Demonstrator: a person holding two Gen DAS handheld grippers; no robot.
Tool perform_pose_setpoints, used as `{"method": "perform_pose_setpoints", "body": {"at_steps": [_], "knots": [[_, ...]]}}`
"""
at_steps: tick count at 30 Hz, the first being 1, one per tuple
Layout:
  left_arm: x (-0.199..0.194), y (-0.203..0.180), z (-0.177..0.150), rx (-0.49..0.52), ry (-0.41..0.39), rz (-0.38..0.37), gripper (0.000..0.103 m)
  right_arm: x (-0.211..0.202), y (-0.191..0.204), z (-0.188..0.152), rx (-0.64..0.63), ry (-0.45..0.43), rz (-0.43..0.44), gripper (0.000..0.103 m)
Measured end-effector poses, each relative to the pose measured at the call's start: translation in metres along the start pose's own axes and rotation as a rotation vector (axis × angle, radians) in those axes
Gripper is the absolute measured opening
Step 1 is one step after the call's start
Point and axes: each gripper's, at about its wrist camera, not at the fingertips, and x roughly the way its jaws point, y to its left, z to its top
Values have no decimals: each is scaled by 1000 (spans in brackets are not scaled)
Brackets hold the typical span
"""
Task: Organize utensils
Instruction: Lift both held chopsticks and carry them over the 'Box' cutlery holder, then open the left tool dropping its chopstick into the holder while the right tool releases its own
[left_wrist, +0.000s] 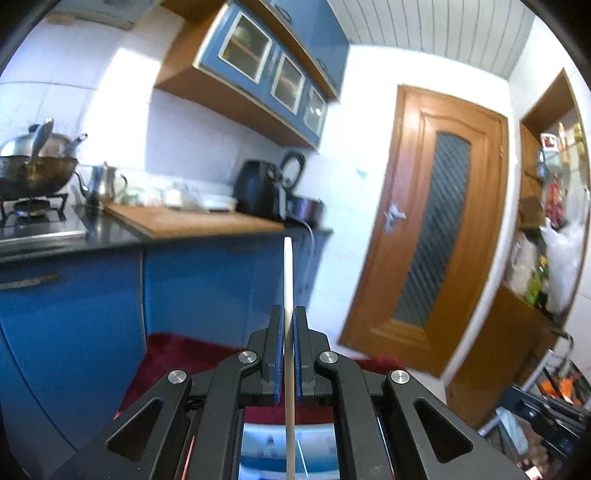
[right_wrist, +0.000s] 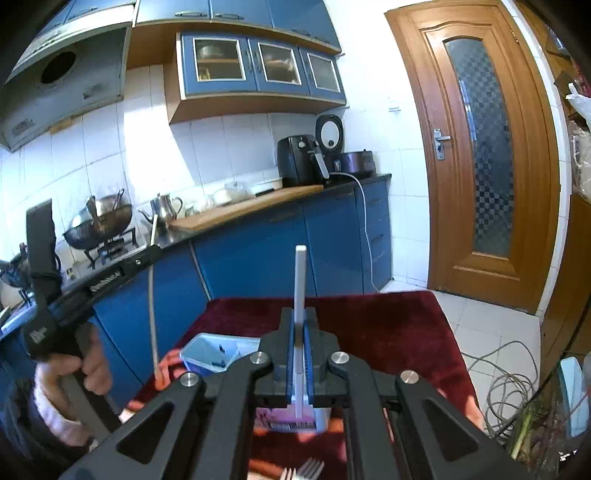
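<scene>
My left gripper (left_wrist: 289, 317) is shut on a pale wooden chopstick (left_wrist: 288, 273) that points up and away past its fingertips. The right wrist view shows that same gripper (right_wrist: 149, 256) at the left, held by a hand (right_wrist: 79, 369); its chopstick (right_wrist: 150, 302) hangs down to a reddish tip. My right gripper (right_wrist: 299, 317) is shut on a white square-edged stick (right_wrist: 300, 273) standing upright between its pads. Below both, on the dark red cloth (right_wrist: 388, 332), lie a light blue tray (right_wrist: 210, 350), a pink-labelled box (right_wrist: 280, 422) and forks (right_wrist: 304, 470).
Blue cabinets (right_wrist: 258, 251) with a black counter run behind the table. On the counter stand a wok (right_wrist: 99, 221), a steel kettle (right_wrist: 166, 206), a cutting board (right_wrist: 251, 203) and a black air fryer (right_wrist: 295, 158). A wooden door (right_wrist: 480, 147) is at the right, with cables (right_wrist: 509, 384) on the floor.
</scene>
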Motion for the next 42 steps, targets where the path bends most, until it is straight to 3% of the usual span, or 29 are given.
{"method": "perform_pose_setpoints", "body": {"at_steps": [6, 14, 21, 27, 32, 35, 37, 39, 42], "knots": [[25, 14, -10, -43, -88, 71, 4, 24, 3, 3, -11, -23, 0, 6], [45, 20, -42, -40, -96, 120, 4, 62, 4, -14, -47, 44, -17, 6], [51, 19, -66, 7, -69, 145, 4, 86, 4, -31, -72, 110, -43, 6], [54, 29, -79, -25, 7, 160, 4, 104, 2, -45, -58, 172, -53, 6], [55, 27, -86, -12, 78, 130, 4, 107, -1, -52, -21, 193, -42, 7], [55, 28, -88, -7, 125, 118, 5, 103, -2, -52, -1, 185, -31, 20], [53, 28, -89, -10, 149, 117, 10, 98, -3, -51, 14, 170, -19, 32], [51, 30, -89, -13, 168, 122, 22, 92, -2, -50, 24, 155, -11, 33], [44, 32, -86, -18, 187, 121, 31, 84, -1, -48, 34, 139, -10, 36]]}}
